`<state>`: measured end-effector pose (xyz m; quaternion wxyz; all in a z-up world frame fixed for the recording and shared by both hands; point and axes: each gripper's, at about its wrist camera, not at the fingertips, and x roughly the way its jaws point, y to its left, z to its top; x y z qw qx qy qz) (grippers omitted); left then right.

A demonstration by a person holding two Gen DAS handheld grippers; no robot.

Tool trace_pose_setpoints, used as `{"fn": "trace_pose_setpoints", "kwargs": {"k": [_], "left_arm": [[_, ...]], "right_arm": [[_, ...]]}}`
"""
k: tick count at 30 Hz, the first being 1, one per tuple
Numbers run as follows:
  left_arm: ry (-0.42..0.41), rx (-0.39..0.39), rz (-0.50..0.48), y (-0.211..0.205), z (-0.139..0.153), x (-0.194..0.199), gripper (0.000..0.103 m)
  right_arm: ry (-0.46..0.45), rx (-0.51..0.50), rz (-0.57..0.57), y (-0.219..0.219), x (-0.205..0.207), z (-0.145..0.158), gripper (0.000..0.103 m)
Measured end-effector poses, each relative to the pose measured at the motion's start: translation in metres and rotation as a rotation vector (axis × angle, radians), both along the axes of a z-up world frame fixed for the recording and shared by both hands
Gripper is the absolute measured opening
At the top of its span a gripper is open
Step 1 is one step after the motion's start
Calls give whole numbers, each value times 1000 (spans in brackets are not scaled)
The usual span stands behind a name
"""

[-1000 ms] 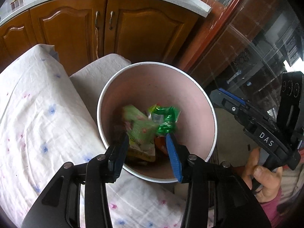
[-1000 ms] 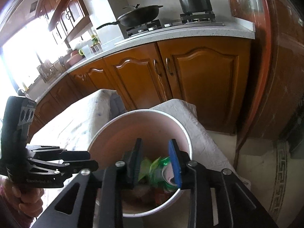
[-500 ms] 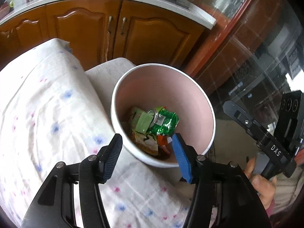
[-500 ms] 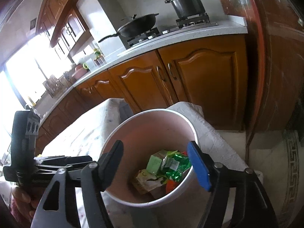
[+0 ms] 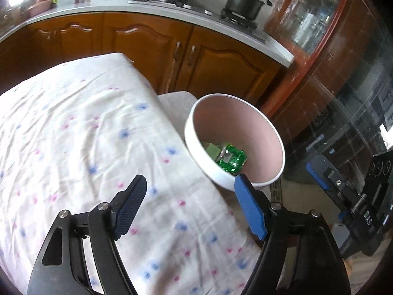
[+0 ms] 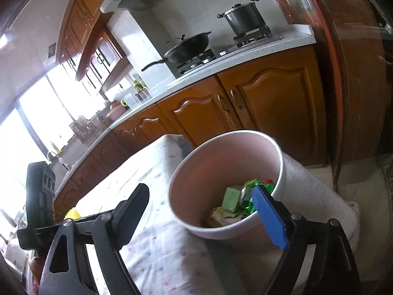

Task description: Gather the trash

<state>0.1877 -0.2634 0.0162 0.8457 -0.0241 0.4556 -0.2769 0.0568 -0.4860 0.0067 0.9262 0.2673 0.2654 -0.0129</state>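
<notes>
A white bin with a pink inside (image 5: 235, 127) stands past the table's right edge; it also shows in the right wrist view (image 6: 228, 162). Inside lie a green crinkled wrapper (image 5: 232, 158), a pale green carton (image 6: 232, 198) and other wrappers. My left gripper (image 5: 190, 191) is open and empty, above the tablecloth just left of the bin. My right gripper (image 6: 201, 199) is open and empty, in front of the bin's near rim. The right gripper also shows in the left wrist view (image 5: 343, 196), right of the bin.
The table carries a white cloth with blue and pink dots (image 5: 86, 135). A white padded seat (image 6: 312, 186) lies beside the bin. Wooden cabinets (image 5: 221, 71) with a counter, wok (image 6: 189, 46) and pot (image 6: 244, 17) stand behind. A glass cabinet (image 5: 343, 86) is at right.
Both grippers opened wide and drew back up and away from the bin. The green carton and wrapper now lie loose in the bin.
</notes>
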Motion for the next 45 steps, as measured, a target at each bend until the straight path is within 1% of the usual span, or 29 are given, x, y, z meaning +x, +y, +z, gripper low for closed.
{"fn": "trace_pose_setpoints", "kwargs": {"k": [3,6,8,10,14,20,22,24,27,29,31,34,37,41,45], "left_arm": [[-18,-10,29,13,1,-9,77],[-43,-7,51,27,1,-18,78],[-62,-10,62,34,2,-25,78],[-78,-18,79,44,4,-31,78],[-112,-32,109,62,5,-45,81],[-156,-43,136,85,2,-66,84],[-173,-42,145,89,1,-70,85],[-198,-54,156,98,0,-78,91],[-246,-69,182,110,0,-90,94],[-289,-69,196,115,0,-101,94],[-337,-64,211,121,2,-112,96],[-425,-53,239,129,5,-130,102],[-516,-36,270,135,8,-149,103],[-551,3,297,138,0,-158,103],[-543,24,314,142,-12,-161,103]], "right_arm": [[-24,8,-4,13,-8,2,90],[-42,-4,-8,26,-15,2,92],[-55,-5,-13,35,-19,2,96],[-67,0,-17,43,-24,0,96],[-74,-9,-15,61,-31,-3,97],[-60,-67,-2,85,-41,-7,100],[-56,-92,-8,92,-44,-7,100],[-58,-112,-12,97,-49,-7,100],[-69,-162,-24,107,-58,-6,101],[-80,-212,-34,116,-63,-3,102],[-99,-284,-45,125,-70,0,102],[-157,-375,-42,141,-81,7,103],[-214,-436,-35,153,-92,17,103],[-244,-484,-29,164,-96,18,103],[-219,-484,-32,168,-95,5,103]]}}
